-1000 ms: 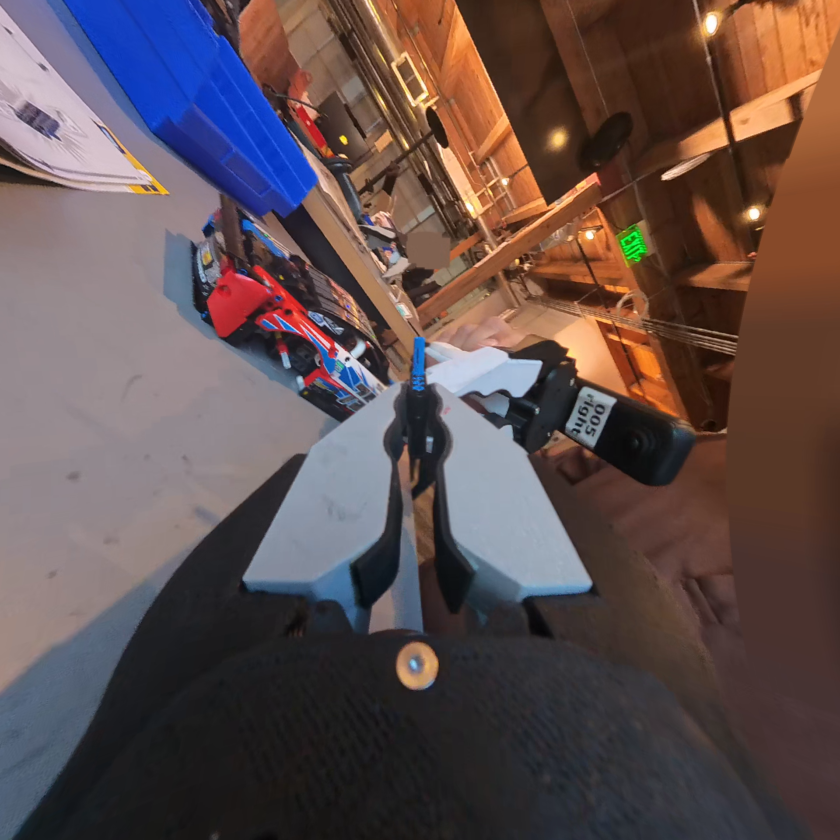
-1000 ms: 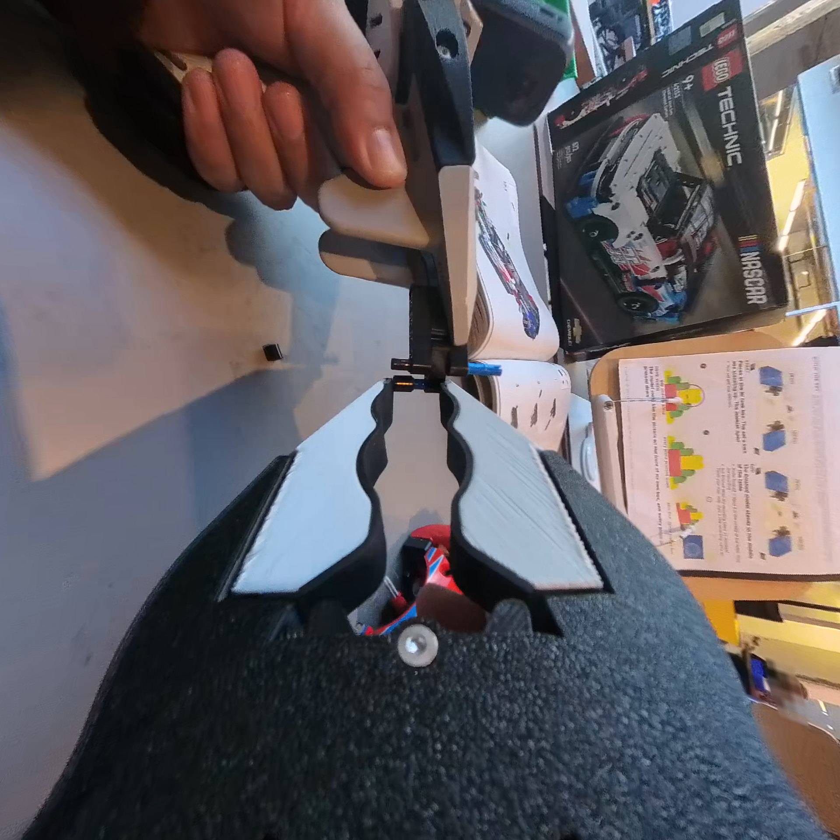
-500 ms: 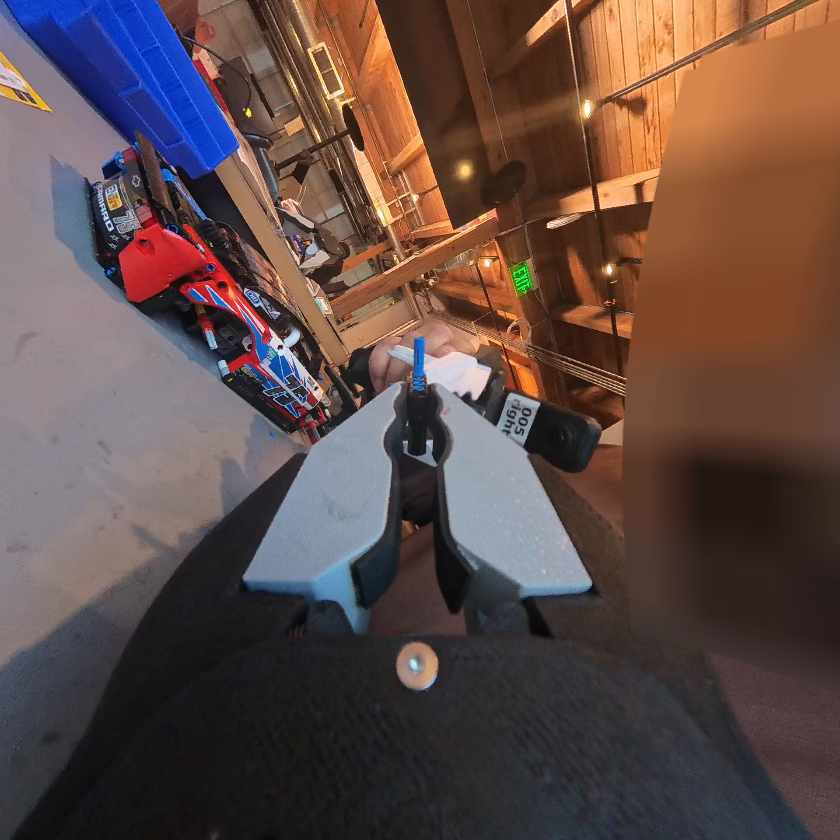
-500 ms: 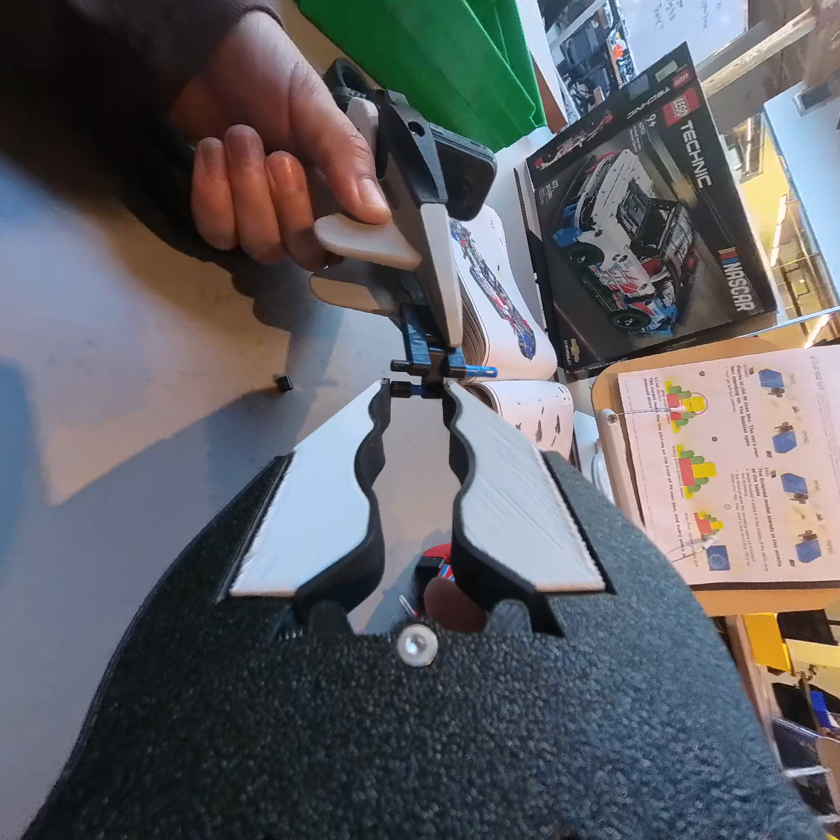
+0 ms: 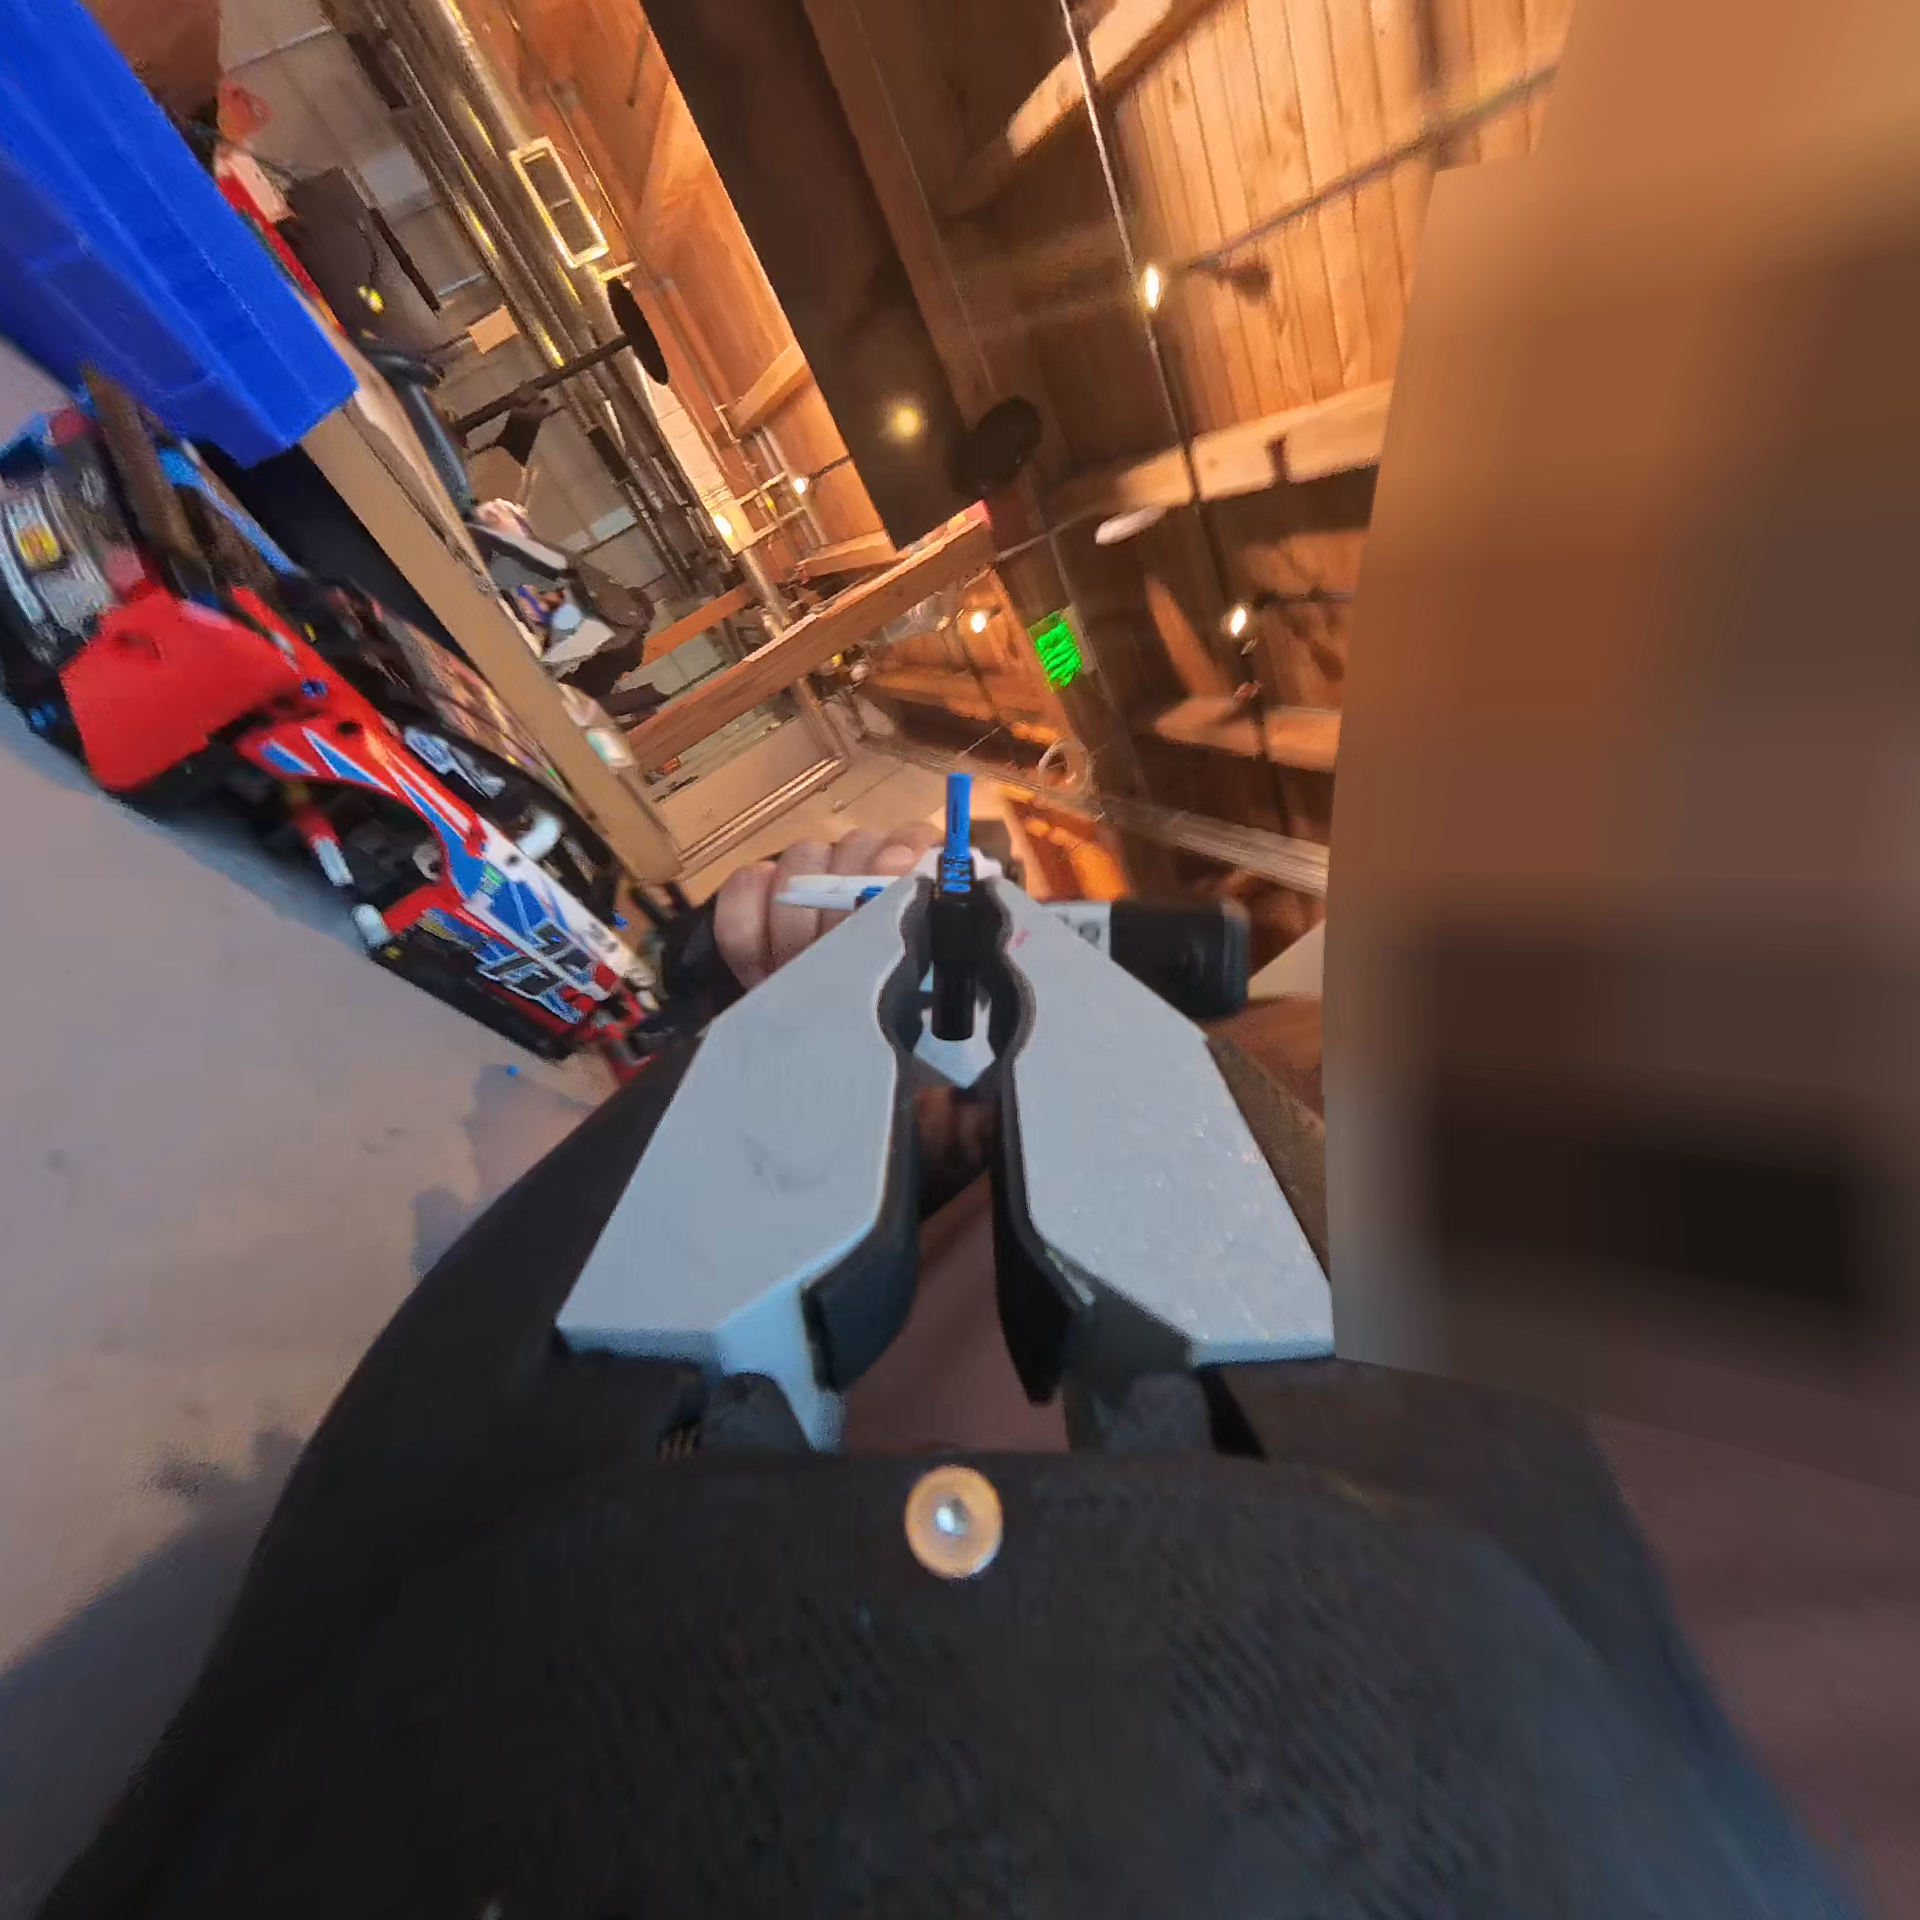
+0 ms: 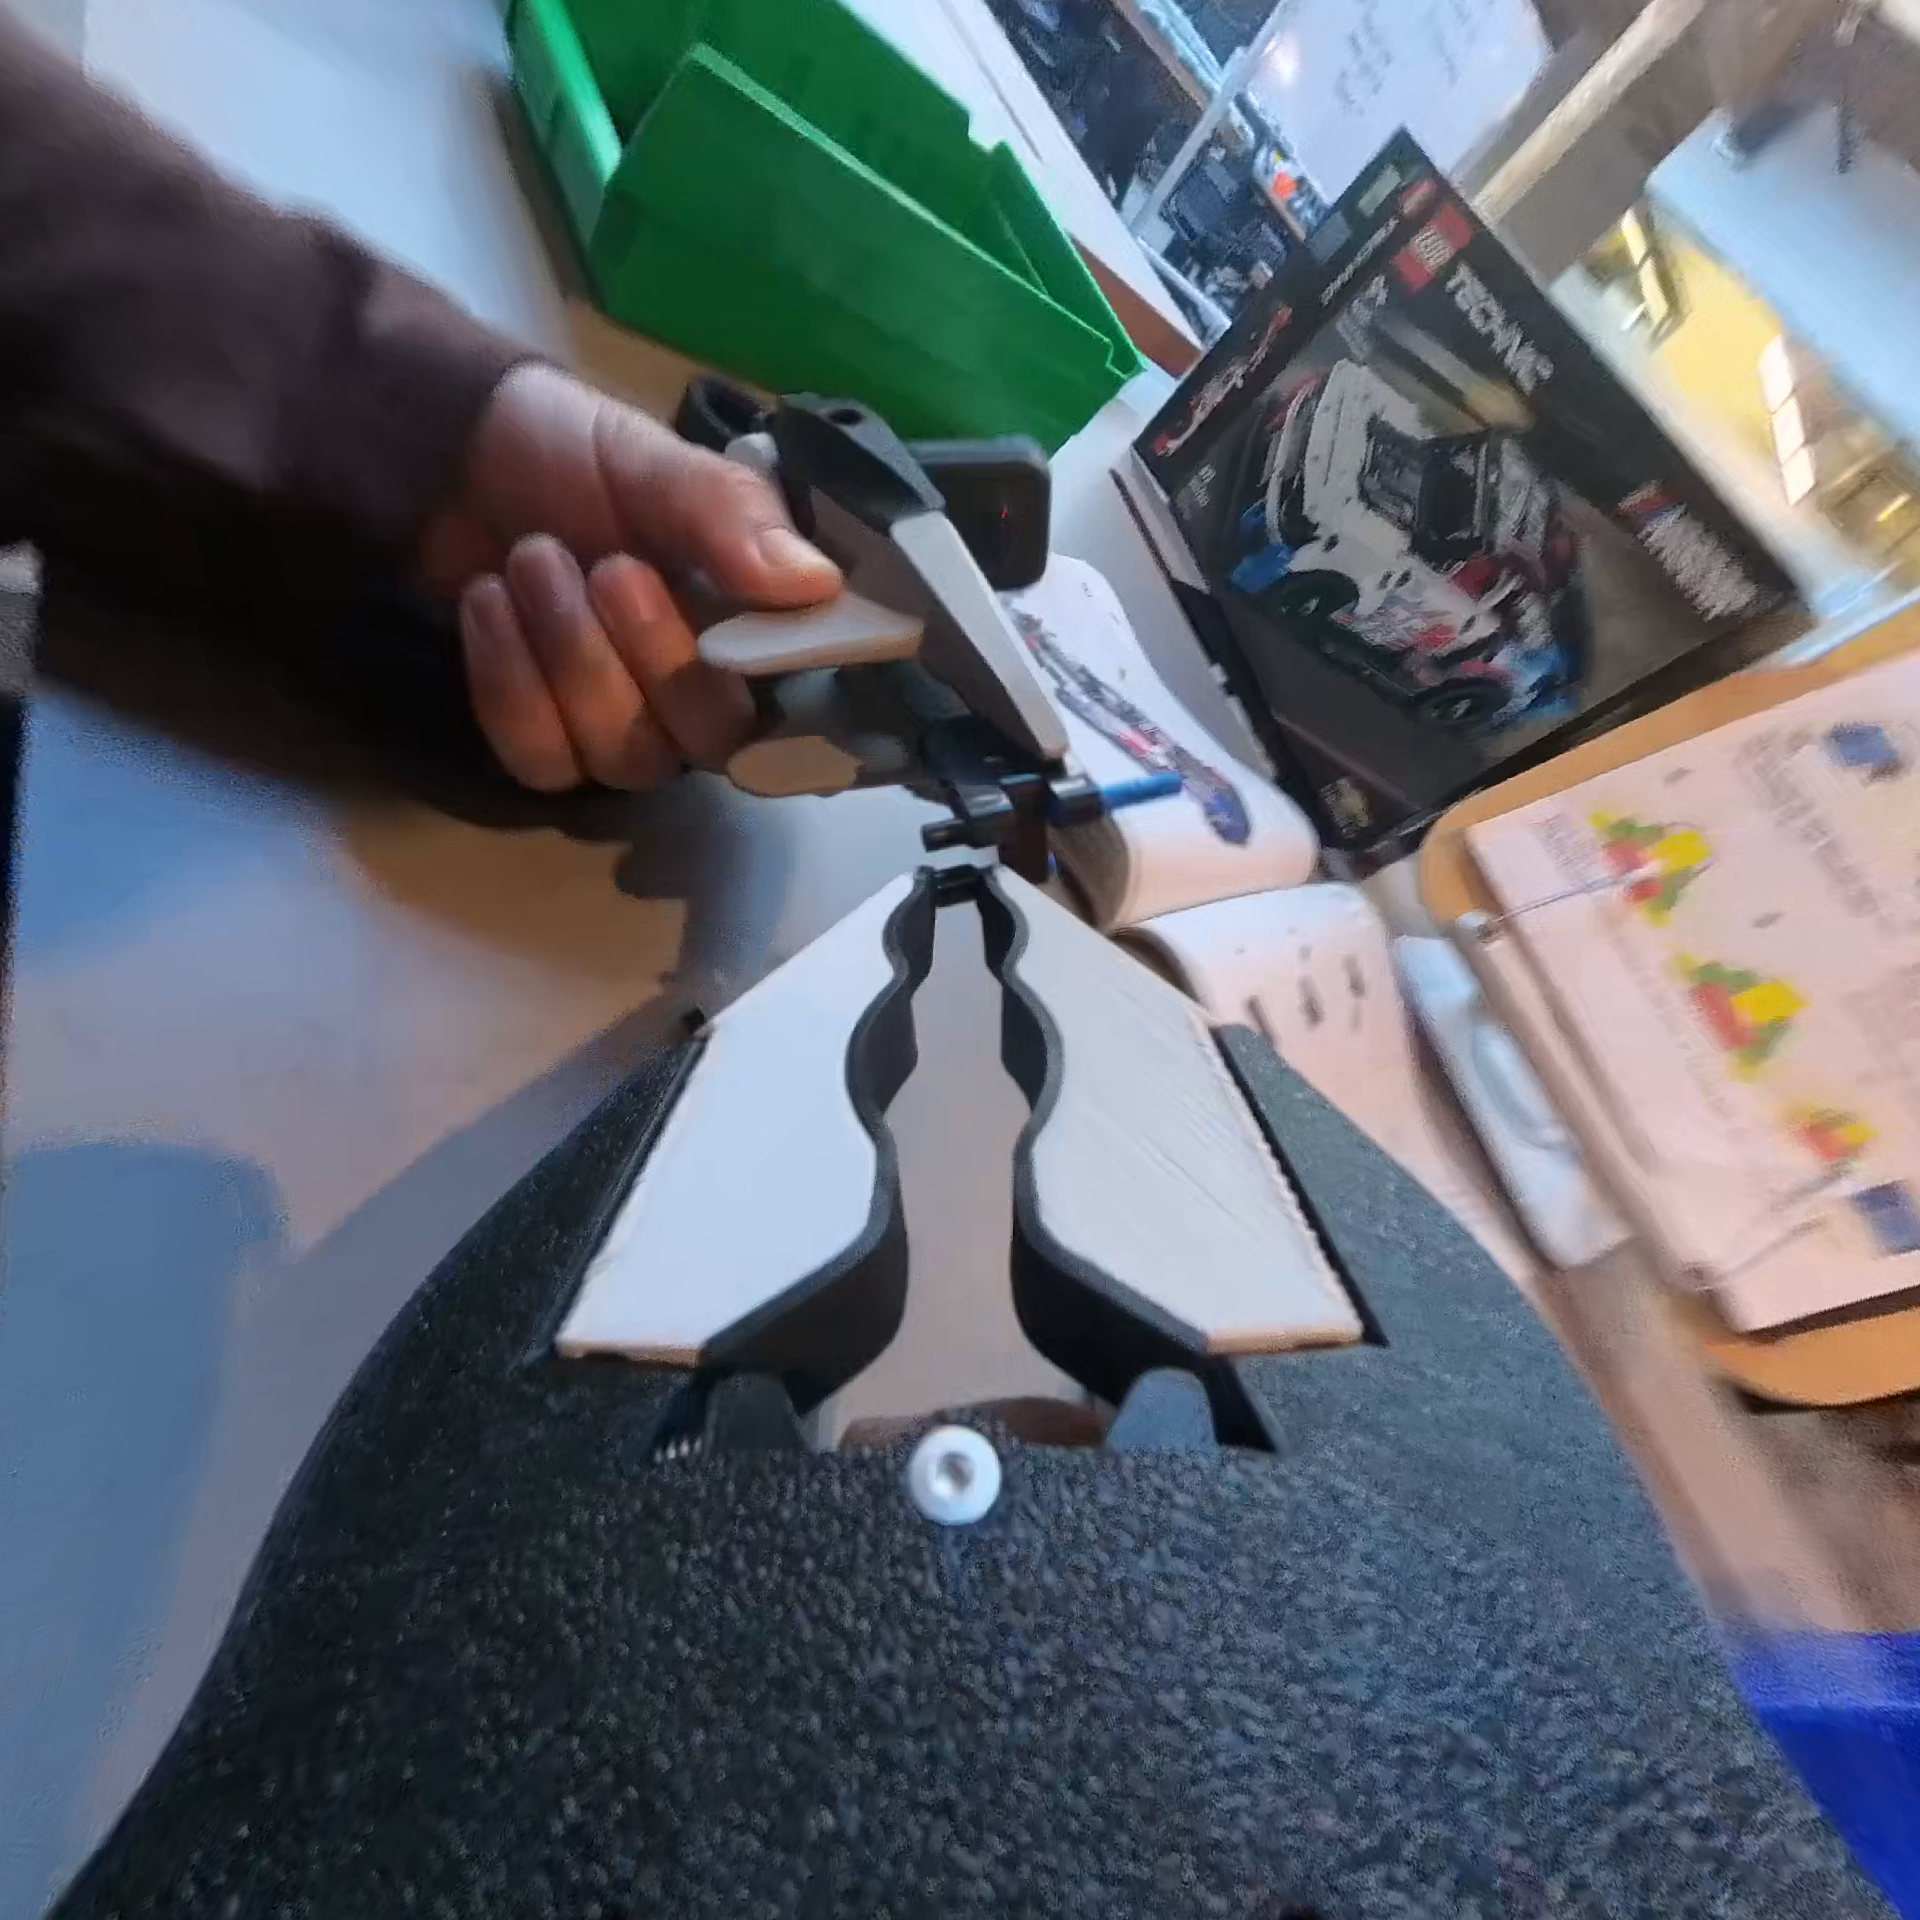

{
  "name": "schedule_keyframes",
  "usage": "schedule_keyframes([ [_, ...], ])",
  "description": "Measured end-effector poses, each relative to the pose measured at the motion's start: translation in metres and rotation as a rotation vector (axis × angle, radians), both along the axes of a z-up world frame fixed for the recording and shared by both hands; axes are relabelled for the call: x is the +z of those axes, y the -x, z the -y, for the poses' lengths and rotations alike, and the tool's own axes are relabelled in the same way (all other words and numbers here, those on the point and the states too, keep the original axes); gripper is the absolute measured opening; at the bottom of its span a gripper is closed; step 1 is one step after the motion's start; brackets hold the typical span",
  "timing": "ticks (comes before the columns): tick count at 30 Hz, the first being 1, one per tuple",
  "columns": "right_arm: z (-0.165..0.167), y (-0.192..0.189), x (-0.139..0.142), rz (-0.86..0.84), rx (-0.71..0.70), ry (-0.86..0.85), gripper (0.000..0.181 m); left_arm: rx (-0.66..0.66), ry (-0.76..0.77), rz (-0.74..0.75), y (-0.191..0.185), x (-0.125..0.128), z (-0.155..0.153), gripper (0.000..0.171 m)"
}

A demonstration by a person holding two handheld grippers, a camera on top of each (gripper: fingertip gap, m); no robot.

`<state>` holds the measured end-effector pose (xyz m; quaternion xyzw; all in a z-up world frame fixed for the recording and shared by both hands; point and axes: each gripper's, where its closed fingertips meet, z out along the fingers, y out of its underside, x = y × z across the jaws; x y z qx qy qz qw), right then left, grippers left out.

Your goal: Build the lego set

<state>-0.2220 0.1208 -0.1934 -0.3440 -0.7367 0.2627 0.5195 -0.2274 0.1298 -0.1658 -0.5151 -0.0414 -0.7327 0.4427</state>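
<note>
My left gripper point(image 5: 956, 902) is shut on a black lego piece point(image 5: 954, 977) with a blue axle point(image 5: 957, 816) sticking out past the fingertips. In the right wrist view a hand point(image 6: 603, 582) holds that gripper above the grey table, and the black piece point(image 6: 1003, 816) and blue axle point(image 6: 1127, 790) show side-on. My right gripper point(image 6: 956, 883) sits just below that piece, its jaws closed on a small black pin point(image 6: 954, 881), apart from the piece by a narrow gap. The part-built red, white and blue lego car point(image 5: 343, 790) lies on the table at left.
Green bins point(image 6: 831, 239), the set's box point(image 6: 1455, 499) and an open instruction booklet point(image 6: 1153, 748) lie behind the grippers. A printed sheet with coloured brick pictures point(image 6: 1714, 966) lies on a wooden board at right. A blue bin point(image 5: 135, 239) stands beyond the car. The grippers are tip to tip, or close to it.
Both grippers have swung and tilted, so the views have shifted: the car slid left and the green bins came into view. The held pieces stay close together. Both grips are unchanged.
</note>
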Motion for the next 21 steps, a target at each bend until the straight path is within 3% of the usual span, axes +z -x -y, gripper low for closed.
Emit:
schedule_keyframes([
  [1, -0.002, 0.000, -0.003, 0.018, -0.008, 0.097, 0.007, 0.035, -0.056, -0.101, -0.001, -0.001, 0.001, 0.006],
  [2, -0.006, -0.002, -0.011, 0.071, -0.025, 0.206, 0.002, 0.106, -0.139, -0.248, -0.001, 0.000, 0.002, 0.005],
  [4, -0.012, -0.007, -0.029, 0.199, -0.043, 0.470, 0.021, 0.258, -0.389, -0.482, -0.002, 0.024, 0.016, 0.005],
  [6, -0.007, -0.013, -0.029, 0.261, 0.009, 0.826, 0.035, 0.404, -0.649, -0.761, -0.010, 0.035, 0.031, 0.005],
  [8, 0.003, -0.016, -0.005, 0.241, 0.158, 1.202, 0.040, 0.452, -0.777, -1.093, -0.019, 0.016, 0.030, 0.005],
  [10, 0.008, -0.020, 0.019, 0.196, 0.316, 1.421, 0.035, 0.440, -0.882, -1.269, -0.028, -0.002, 0.032, 0.004],
  [13, 0.020, -0.022, 0.022, 0.209, 0.385, 1.420, 0.032, 0.490, -1.035, -1.330, -0.036, -0.008, 0.039, 0.005],
  [18, 0.026, -0.024, 0.024, 0.230, 0.456, 1.491, 0.040, 0.509, -1.162, -1.404, -0.046, -0.015, 0.047, 0.004],
  [21, 0.032, -0.026, 0.021, 0.256, 0.509, 1.464, 0.030, 0.481, -1.214, -1.443, -0.054, -0.019, 0.050, 0.004],
])
